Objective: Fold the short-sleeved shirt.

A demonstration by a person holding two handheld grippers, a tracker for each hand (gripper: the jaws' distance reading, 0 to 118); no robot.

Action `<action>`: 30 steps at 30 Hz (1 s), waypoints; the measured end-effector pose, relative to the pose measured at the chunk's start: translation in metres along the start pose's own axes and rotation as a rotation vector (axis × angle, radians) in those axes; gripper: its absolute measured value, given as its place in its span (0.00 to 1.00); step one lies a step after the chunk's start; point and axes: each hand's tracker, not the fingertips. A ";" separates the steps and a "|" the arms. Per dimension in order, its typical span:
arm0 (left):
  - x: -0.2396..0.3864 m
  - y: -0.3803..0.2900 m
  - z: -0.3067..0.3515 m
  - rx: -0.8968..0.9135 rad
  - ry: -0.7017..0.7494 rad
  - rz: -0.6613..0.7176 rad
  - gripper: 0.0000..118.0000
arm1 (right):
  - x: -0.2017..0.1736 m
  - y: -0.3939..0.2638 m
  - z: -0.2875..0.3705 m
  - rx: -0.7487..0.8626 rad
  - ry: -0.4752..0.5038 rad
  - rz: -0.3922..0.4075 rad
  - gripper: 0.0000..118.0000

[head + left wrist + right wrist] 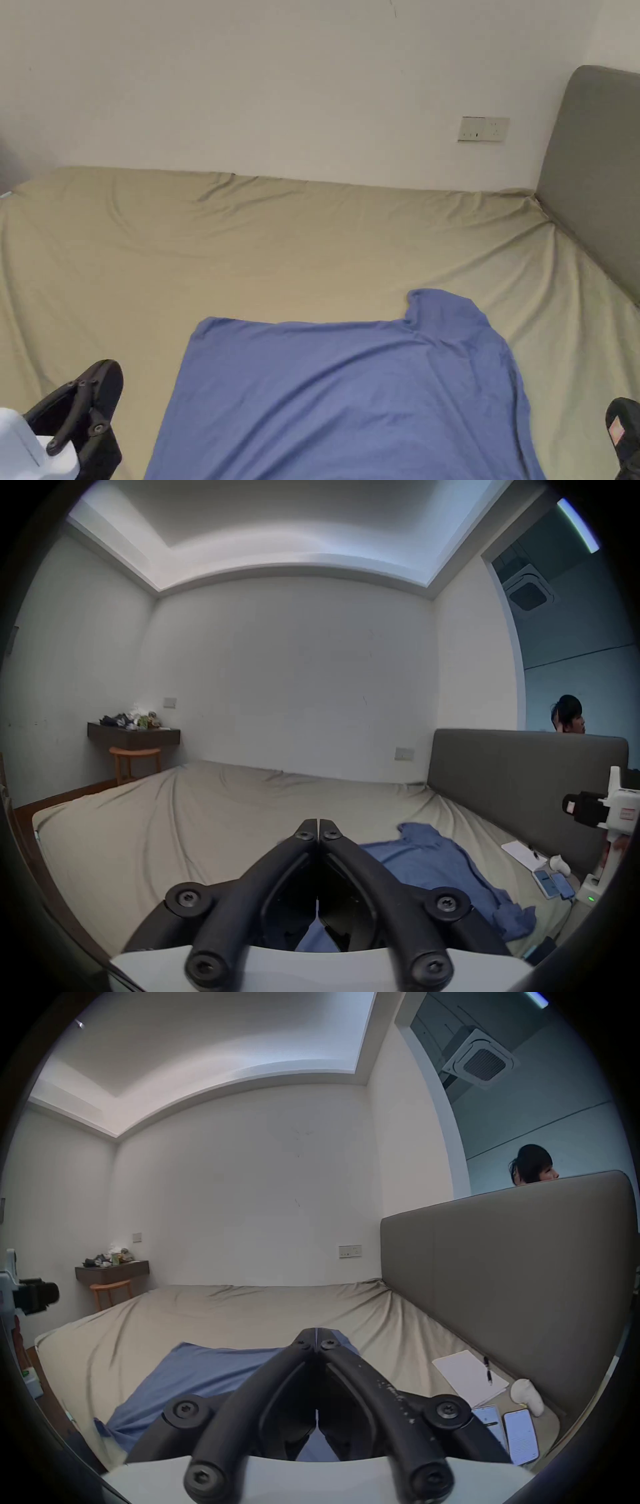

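**A:** On the bed (125,262), near edge, right of centre: blue shirt (350,400) lies flat on the tan sheet. One sleeve (447,312) sticks out at the far right corner.

**B:** Orientation?

**A:** Long axis looks to run left-right; far edge is straight. Sleeve at the right suggests the collar end is right, hem left. Near part is cut off in head view, so can't confirm.

**B:** Tongs?

**A:** Left tongs (318,821) pressed together, nothing between them, held above the bed left of the shirt. Right tongs (316,1329) also pressed together, empty, over the shirt's right part. Neither touches cloth.

**B:** Why flanking it?

**A:** My guess: staged either side to pinch two corners for the first fold. Fold not begun.

**B:** Clutter?

**A:** Notepad (469,1376) and phones (521,1435) by the headboard (594,169), well apart from the shirt.
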 end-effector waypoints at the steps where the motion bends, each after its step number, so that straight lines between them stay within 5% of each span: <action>1: -0.001 -0.003 -0.003 -0.029 0.005 -0.014 0.00 | -0.002 -0.001 0.000 -0.002 0.008 -0.002 0.01; 4: -0.013 -0.017 -0.022 -0.211 0.024 -0.049 0.01 | -0.006 -0.005 -0.004 -0.022 0.013 0.018 0.01; 5: -0.021 -0.024 -0.033 -0.331 0.006 -0.041 0.14 | -0.005 -0.006 -0.004 -0.038 0.017 0.022 0.01; 7: -0.038 -0.049 -0.050 -0.500 0.022 0.004 0.84 | -0.001 -0.010 -0.004 -0.056 0.017 0.008 0.01; 8: -0.047 -0.065 -0.057 -0.575 0.044 0.027 1.00 | 0.000 -0.014 -0.005 -0.068 0.019 0.004 0.01; 10: -0.061 -0.096 -0.064 -0.693 0.076 0.030 0.92 | 0.002 -0.019 -0.005 -0.089 0.005 0.005 0.02; 16: -0.073 -0.174 -0.069 -0.984 0.123 -0.017 0.89 | 0.010 -0.041 -0.009 -0.187 -0.009 0.001 0.02; 22: -0.063 -0.181 -0.070 -0.975 0.100 -0.018 0.40 | 0.016 -0.062 -0.012 -0.278 -0.018 0.017 0.04; 23: -0.061 -0.173 -0.072 -0.954 0.082 -0.015 0.25 | 0.019 -0.066 -0.015 -0.317 -0.022 0.017 0.11; 24: -0.060 -0.170 -0.073 -0.941 0.075 -0.004 0.04 | 0.023 -0.071 -0.020 -0.391 -0.004 0.013 0.35; 26: -0.057 -0.163 -0.075 -0.915 0.066 0.016 0.03 | 0.032 -0.085 -0.037 -0.573 -0.009 0.007 0.84; 27: -0.052 -0.154 -0.073 -0.903 0.061 0.010 0.03 | 0.038 -0.096 -0.042 -0.622 -0.024 0.001 1.00; 30: -0.048 -0.144 -0.071 -0.856 0.063 -0.020 0.03 | 0.060 -0.126 -0.055 -0.790 -0.048 -0.013 1.00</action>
